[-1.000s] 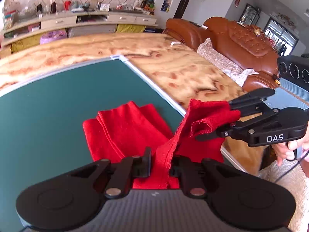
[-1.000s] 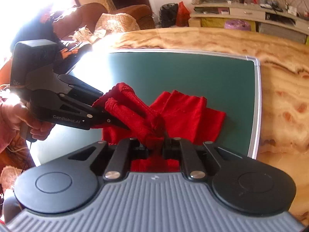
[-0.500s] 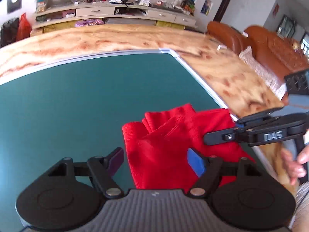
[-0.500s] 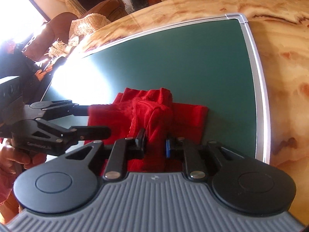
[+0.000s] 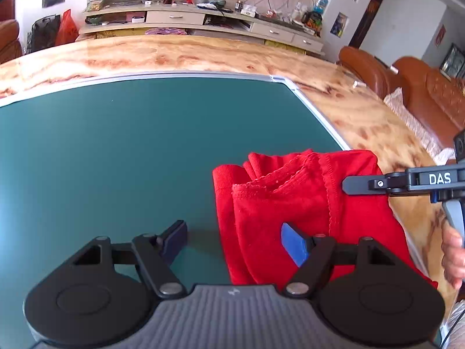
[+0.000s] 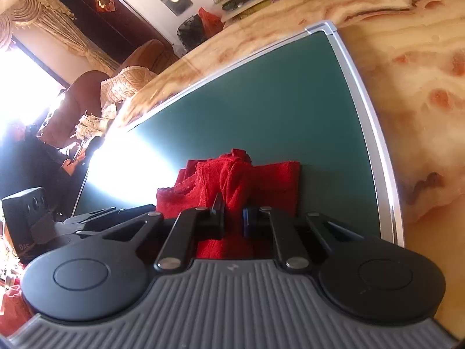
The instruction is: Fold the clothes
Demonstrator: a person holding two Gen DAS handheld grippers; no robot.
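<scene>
On the left of the left wrist view the green board [image 5: 130,145] lies bare inside its silver frame, on a marbled table [image 5: 203,55]. Behind the table a long shelf unit [image 5: 180,19] carries bottles and clutter too small to name. The left gripper [image 5: 234,240] stands wide: its dark left finger is over bare board and its blue-padded right finger is over the red garment [image 5: 290,197], pressing on nothing. The garment lies bunched in layered folds at the board's right edge, part of it spilling over the frame. Further right the right gripper [image 5: 348,184] reaches in from the side, its tip on the cloth, with a hand [image 5: 453,258] half cut off by the picture's edge. Brown sofas [image 5: 430,99] stand beyond.

The right wrist view shows what the other cannot: the right gripper's jaws are narrow and closing on a raised ridge of the red cloth between its pads. At far left the left gripper's body shows partly, in shadow. Strong window glare washes out the board's left part, and a figure seated by the armchair is too dark to make out. The garment's near edge is hidden behind the gripper's body.
</scene>
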